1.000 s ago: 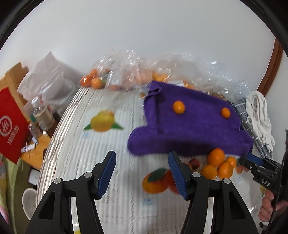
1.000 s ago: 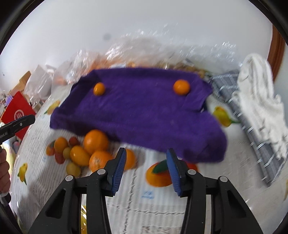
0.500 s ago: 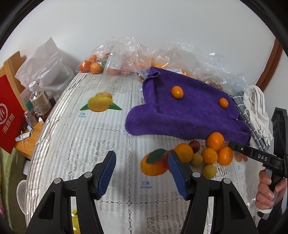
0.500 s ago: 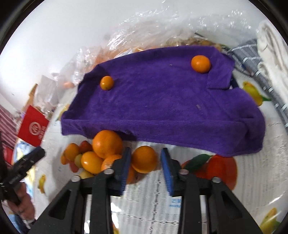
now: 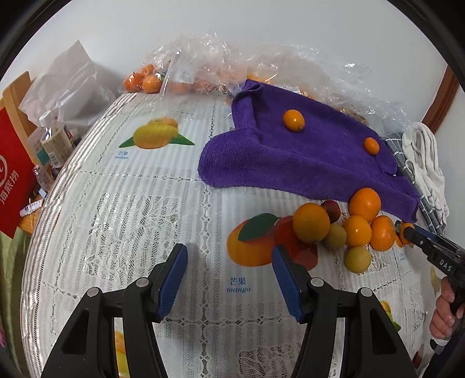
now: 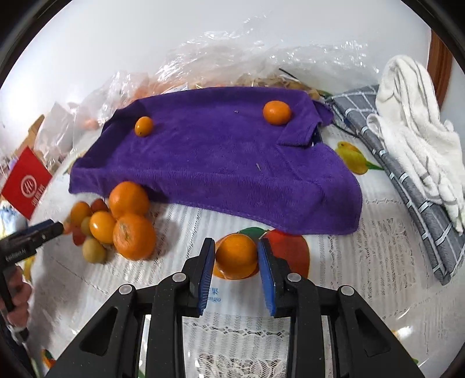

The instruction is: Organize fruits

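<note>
The tabletop (image 5: 122,203) carries a white lace-pattern cover printed with fruit pictures and is evenly lit. Behind the tabletop stands a plain white wall (image 5: 232,26). At the wall's right edge runs a brown wooden trim (image 5: 438,99). Left of the tabletop, a wooden piece of furniture (image 5: 14,96) stands beside a red sign (image 5: 11,174).

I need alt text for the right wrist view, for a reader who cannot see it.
The right gripper holds an orange between its blue pads above a fruit-print tablecloth. Behind lies a purple towel carrying two small oranges; a fruit pile sits to the left.
</note>
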A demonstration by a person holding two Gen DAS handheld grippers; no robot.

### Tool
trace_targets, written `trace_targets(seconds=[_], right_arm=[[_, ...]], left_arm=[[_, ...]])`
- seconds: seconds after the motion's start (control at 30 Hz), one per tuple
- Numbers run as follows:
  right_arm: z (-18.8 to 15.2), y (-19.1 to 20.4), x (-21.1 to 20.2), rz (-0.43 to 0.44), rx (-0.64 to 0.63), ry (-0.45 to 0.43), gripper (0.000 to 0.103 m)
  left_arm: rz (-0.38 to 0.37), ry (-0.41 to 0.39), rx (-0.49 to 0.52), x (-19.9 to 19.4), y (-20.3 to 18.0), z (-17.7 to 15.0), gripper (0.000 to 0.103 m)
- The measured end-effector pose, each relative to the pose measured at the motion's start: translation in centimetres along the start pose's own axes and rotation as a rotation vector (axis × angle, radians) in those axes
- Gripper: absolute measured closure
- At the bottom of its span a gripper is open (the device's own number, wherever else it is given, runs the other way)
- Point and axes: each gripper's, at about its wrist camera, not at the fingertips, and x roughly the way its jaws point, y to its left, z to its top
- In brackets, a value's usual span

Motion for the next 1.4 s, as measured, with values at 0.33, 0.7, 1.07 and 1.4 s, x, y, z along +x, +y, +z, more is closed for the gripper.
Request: trace_targets(seconds=[0.33,0.7,1.07,1.4], right_arm=[[-1.0,-0.9,0.4,-0.019,0.006,0.013,0.072],[-1.9,-1.3,-0.1,-0.018,0.002,-0.045,0.072],[-1.8,-1.3,0.0,-0.025,-0.006,-0.047,0.071],[-1.7,-1.2,0.0,-0.026,-0.008,-0.047,0.071]], left_arm=[[0.021,0.006,0.069,0.0,-0.6,-0.4,0.037],[-0.141,-0.03,0.071,0.1,-3.8,1.3,0.048],[-0.238,0.011,-0.012,2.1,-4.4,2.3,0.071],[-0.111,-0.007,0.05,1.0,-3.7,1.9,0.071]])
